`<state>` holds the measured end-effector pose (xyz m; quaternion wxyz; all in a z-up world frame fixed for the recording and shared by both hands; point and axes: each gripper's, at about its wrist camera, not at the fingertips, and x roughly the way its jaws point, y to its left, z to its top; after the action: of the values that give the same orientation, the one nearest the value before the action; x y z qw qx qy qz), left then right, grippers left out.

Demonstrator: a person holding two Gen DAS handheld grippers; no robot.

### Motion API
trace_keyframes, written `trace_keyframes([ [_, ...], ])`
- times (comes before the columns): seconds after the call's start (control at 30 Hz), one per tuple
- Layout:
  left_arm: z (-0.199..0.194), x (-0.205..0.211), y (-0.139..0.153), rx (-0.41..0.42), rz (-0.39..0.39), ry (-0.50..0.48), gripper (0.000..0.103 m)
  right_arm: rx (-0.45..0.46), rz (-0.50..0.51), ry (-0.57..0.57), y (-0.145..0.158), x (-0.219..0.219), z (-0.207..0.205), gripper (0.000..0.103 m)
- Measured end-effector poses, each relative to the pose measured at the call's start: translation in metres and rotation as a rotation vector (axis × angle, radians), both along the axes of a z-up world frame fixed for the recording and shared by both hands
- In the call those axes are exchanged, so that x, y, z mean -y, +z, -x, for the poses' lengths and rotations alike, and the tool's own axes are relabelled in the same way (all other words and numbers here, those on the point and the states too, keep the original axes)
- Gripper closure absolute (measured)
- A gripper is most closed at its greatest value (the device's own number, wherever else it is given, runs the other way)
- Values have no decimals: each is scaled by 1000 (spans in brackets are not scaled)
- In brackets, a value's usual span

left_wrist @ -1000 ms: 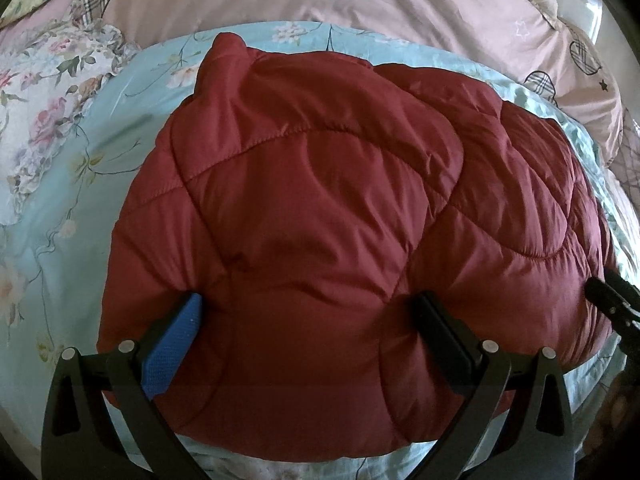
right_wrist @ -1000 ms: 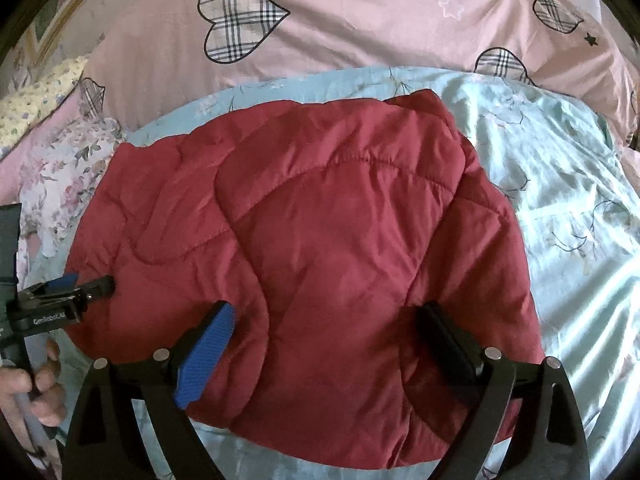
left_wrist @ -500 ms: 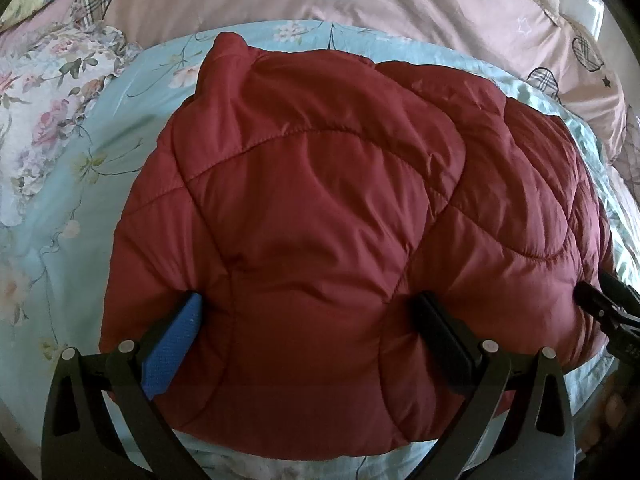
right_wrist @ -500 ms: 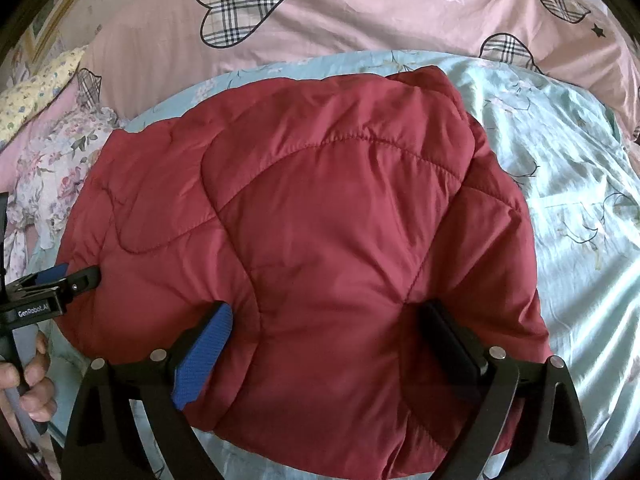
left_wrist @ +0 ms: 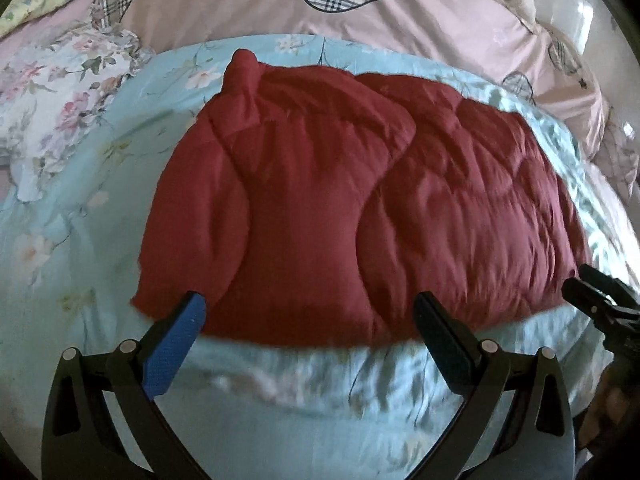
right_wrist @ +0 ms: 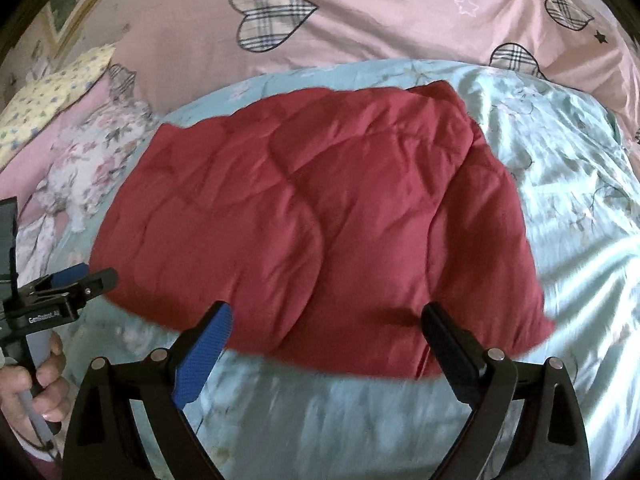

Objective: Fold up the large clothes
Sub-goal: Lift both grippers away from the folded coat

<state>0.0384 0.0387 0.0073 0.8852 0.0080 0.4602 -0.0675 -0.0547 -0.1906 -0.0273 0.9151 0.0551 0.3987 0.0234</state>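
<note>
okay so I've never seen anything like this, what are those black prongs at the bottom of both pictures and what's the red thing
The prongs are two-finger grippers that a person holds, one in each hand; a camera on each looks forward along its fingers. One picture comes from the left gripper, the other from the right gripper. Both stand open and hold nothing. The red thing is a quilted red jacket, folded into a bundle on a pale blue floral bedspread, with a pink heart-print quilt behind. The person's hand shows at one edge.

In front of me the dark red quilted jacket [left_wrist: 360, 208] lies folded into a puffy bundle, flat on the light blue bedspread [left_wrist: 280, 384].
</note>
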Motion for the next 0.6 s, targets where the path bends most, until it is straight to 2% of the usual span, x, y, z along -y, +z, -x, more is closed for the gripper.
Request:
trace_keyframes([
  [0.23,33,5,0,1,-70,-31,0,-22,-5,50,1,-15,30,2],
  [0.37,41,9,14,12,-85,-37,0,-11,23,59,14,-22,42,2],
  [0.6,38,23,41,37,-91,-18,0,16,41,13,38,-26,37,1],
])
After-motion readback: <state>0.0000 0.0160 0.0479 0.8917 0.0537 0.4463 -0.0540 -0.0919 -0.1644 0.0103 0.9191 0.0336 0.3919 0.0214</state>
